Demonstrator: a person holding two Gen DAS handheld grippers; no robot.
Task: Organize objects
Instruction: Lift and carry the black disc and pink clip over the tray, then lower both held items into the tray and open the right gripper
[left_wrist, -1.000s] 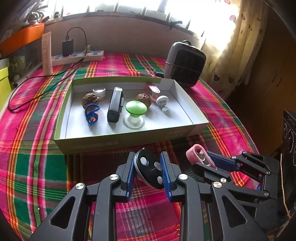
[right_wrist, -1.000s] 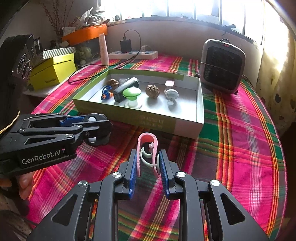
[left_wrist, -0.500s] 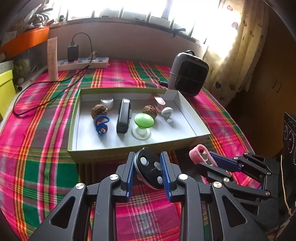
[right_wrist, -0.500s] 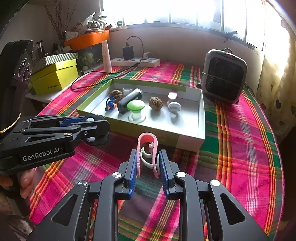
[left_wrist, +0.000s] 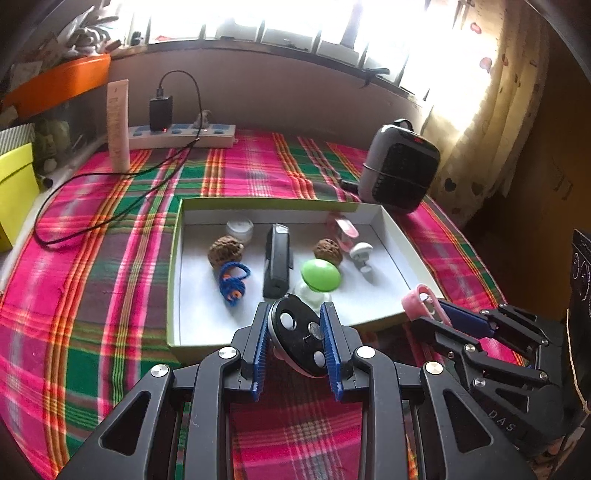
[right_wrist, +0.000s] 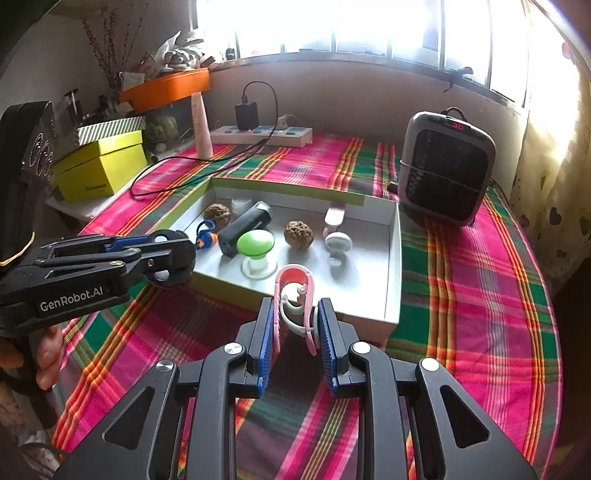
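My left gripper (left_wrist: 295, 325) is shut on a black oval disc (left_wrist: 301, 341) with white buttons, held above the near wall of the green-rimmed tray (left_wrist: 173, 266). My right gripper (right_wrist: 295, 317) is shut on a pink clip (right_wrist: 293, 291) with a white inner piece, just before the tray's near wall (right_wrist: 365, 321). In the tray lie two walnuts (left_wrist: 225, 251), a blue coiled cord (left_wrist: 232, 282), a black bar-shaped device (left_wrist: 277, 266), a green-capped knob (left_wrist: 319, 275), a white knob (left_wrist: 362, 253), a pink item (left_wrist: 343, 227) and a small white jar (left_wrist: 240, 229).
A grey heater (right_wrist: 447, 170) stands behind the tray's right corner. A power strip (left_wrist: 181, 134) with a black charger and trailing cable, and a cream tube (left_wrist: 118, 125), sit at the back. Yellow boxes (right_wrist: 103, 166) stand at the left. A person's fingers (right_wrist: 48, 354) hold the left tool.
Both grippers have moved forward towards the tray with their objects still held; the tray now sits closer under the fingertips. Neither grip has changed.
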